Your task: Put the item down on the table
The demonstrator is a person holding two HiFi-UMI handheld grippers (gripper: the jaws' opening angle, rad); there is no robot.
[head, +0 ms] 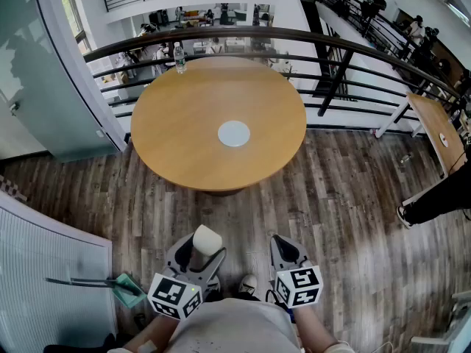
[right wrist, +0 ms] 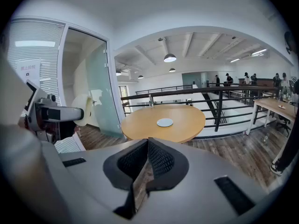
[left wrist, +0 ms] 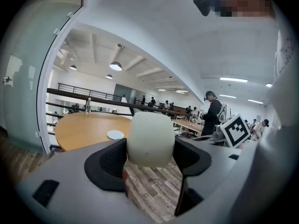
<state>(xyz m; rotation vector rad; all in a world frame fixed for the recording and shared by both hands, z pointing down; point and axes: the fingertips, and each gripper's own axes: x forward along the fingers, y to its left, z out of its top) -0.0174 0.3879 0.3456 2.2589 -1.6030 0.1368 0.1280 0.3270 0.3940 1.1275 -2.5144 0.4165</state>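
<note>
Head view: the round wooden surface stands ahead on a plank floor, with a white disc at its middle and 1 clear bottle at its far edge, next to the dark railing. The left gripper is well short of the surface's near edge, over the floor, and pinches a cream-white item that stands upright between its 2 jaws. The right gripper is just beside it, equally short of the surface.

Left gripper view: the item fills the gap of the left gripper, both black pads pressing its sides with the jaws spread wide around it. It looks like a rounded cylinder, though its exact kind is hard to tell. The surface, disc and bottle lie beyond it to the left.

Right gripper view: the right gripper has its jaws pressed together with nothing between them. The surface lies ahead with the disc and bottle on it. Left of the surface, the left gripper shows with a cream shape, probably the item.
</note>
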